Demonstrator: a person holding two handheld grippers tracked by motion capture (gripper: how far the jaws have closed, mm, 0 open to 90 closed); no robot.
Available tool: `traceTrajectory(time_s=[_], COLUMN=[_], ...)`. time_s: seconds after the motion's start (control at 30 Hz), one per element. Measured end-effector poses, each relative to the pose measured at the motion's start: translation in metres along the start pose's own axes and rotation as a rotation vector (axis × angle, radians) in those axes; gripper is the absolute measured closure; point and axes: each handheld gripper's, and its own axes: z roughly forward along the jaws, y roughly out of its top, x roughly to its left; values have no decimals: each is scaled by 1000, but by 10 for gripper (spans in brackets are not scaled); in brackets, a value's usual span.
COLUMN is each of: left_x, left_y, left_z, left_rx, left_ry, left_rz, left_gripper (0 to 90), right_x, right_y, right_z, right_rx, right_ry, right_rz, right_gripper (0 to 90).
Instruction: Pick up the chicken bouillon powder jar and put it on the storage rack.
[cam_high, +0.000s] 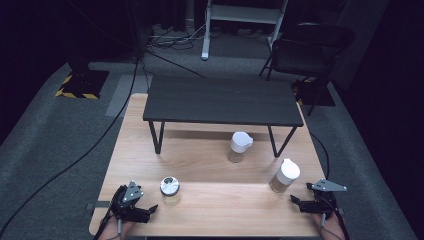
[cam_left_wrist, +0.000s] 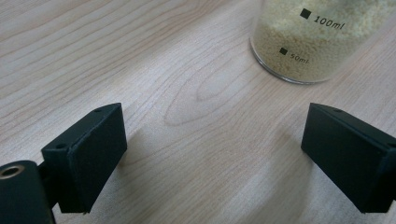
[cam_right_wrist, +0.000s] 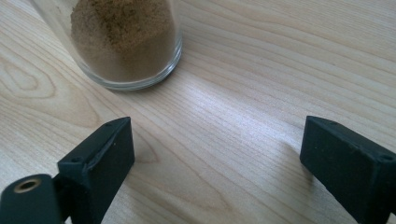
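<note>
While both grippers' jaws stand spread, a black shelf (cam_high: 223, 100) spans the table (cam_high: 215, 210) behind three jars.

This looks like a lab or recording studio rather than a home. Black cables (cam_high: 100, 135) trail across grey carpet (cam_high: 45, 145), hazard-striped tape (cam_high: 75, 93) marks a stand's base, and dark curtains surround the wooden surface (cam_high: 220, 200). A folding chair (cam_high: 305, 50) stands behind.

Grain jar (cam_left_wrist: 312, 39): top and lid cut off by the upper edge in the left gripper view.
Brown-powder jar (cam_right_wrist: 125, 42): upper part cut off likewise in the right gripper view.
Person's forearms: cropped at the high view's bottom edge.
</note>
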Motion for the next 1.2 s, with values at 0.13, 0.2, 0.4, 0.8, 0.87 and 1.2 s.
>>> traceTrajectory(time_s=[0.13, 0.2, 0.4, 0.8, 0.87, 1.2], left_x=[0, -1, -2, -3, -5, -14], left_y=[0, 0, 0, -13, -16, -26], left_z=[0, 0, 0, -9, -11, -20], left_rx=[0, 1, -2, -118, -147, -283], left_ry=[1, 3, 16, 10, 10, 0], left_rz=[-1, -2, -20, -44, -40, -18], left_gripper=[69, 69, 73, 74, 74, 74], right_x=[0, 0, 0, 0, 0, 0], right_y=[0, 0, 0, 0, 0, 0], right_z=[0, 0, 0, 0, 0, 0], right_rx=[0, 0, 0, 0, 0, 0], right_ry=[0, 0, 0, 0, 0, 0], right_rz=[0, 0, 0, 0, 0, 0], right_gripper=[101, 102, 101, 101, 101, 101])
